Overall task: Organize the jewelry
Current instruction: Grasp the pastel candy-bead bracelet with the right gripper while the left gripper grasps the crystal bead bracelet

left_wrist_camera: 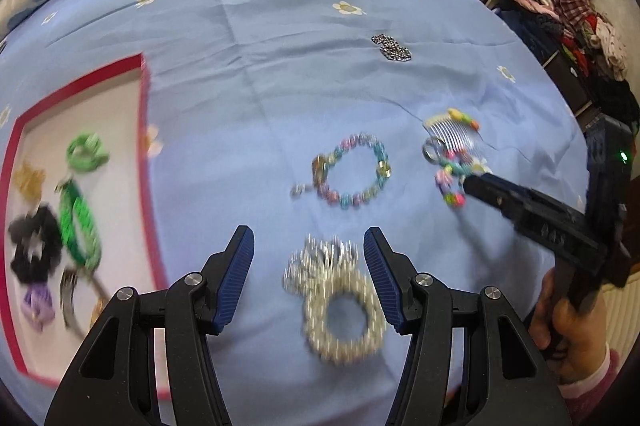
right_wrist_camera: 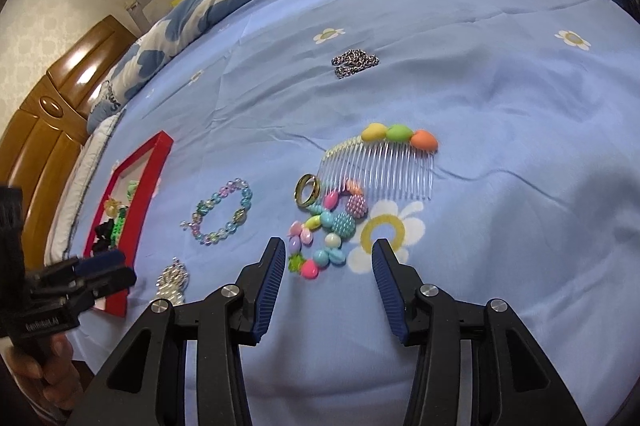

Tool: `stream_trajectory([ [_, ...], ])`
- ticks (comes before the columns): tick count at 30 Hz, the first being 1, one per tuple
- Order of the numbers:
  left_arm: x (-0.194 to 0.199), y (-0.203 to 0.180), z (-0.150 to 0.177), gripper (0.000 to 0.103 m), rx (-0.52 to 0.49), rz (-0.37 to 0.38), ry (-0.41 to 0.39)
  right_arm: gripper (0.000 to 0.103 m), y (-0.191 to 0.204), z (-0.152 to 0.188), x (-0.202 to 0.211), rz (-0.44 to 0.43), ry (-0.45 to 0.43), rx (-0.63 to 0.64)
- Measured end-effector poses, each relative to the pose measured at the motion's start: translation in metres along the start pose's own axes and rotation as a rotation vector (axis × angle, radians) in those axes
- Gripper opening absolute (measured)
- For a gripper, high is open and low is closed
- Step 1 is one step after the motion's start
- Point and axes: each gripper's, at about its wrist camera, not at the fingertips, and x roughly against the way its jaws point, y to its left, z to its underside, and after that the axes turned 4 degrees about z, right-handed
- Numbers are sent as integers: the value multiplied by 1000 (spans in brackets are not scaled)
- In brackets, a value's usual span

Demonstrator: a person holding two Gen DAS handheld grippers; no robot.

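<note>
2 grippers angled steeply down over the blue bedsheet point(right_wrist_camera: 500, 113). Left gripper point(left_wrist_camera: 308, 258): jaws apart, pads on either side of a silver beaded bracelet point(left_wrist_camera: 340, 306) on the sheet; contact unclear through blur. Right gripper point(right_wrist_camera: 328, 258): jaws apart, nothing clamped, tips just short of a pastel bead bracelet point(right_wrist_camera: 328, 230). Gold ring point(right_wrist_camera: 307, 190) and comb point(right_wrist_camera: 384, 161) lie just beyond. Red tray point(left_wrist_camera: 144, 129) at left holds green and black pieces. A hand point(left_wrist_camera: 568, 330) grips the right handle.
</note>
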Motion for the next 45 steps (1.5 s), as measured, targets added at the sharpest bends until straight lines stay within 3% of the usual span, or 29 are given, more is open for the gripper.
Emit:
stream_trajectory([
  [8, -55, -6, -36, 56, -57, -46, 62, 44, 8, -2, -19, 36, 14, 86],
  [9, -60, -6, -38, 56, -58, -47, 72, 40, 9, -1, -20, 37, 13, 93],
  [12, -70, -11, -38, 53, -90, -65, 78, 14, 7, -1, -20, 27, 17, 96],
  [14, -71, -19, -35, 21, -136, -63, 69, 13, 1, -1, -20, -7, 27, 69],
  [16, -70, -28, -32, 8, -174, -50, 70, 13, -2, 0, -17, -28, 27, 45],
  [21, -61, -30, -27, 8, -194, -27, 58, 13, -1, 4, -7, -81, 22, -1],
  [31, 4, 0, -15, 8, -59, 63, -41, 13, 19, -5, 25, -161, -32, -9],
  [45, 76, 53, -1, 8, 77, 70, -187, 13, 72, -17, 34, -242, -50, 60],
])
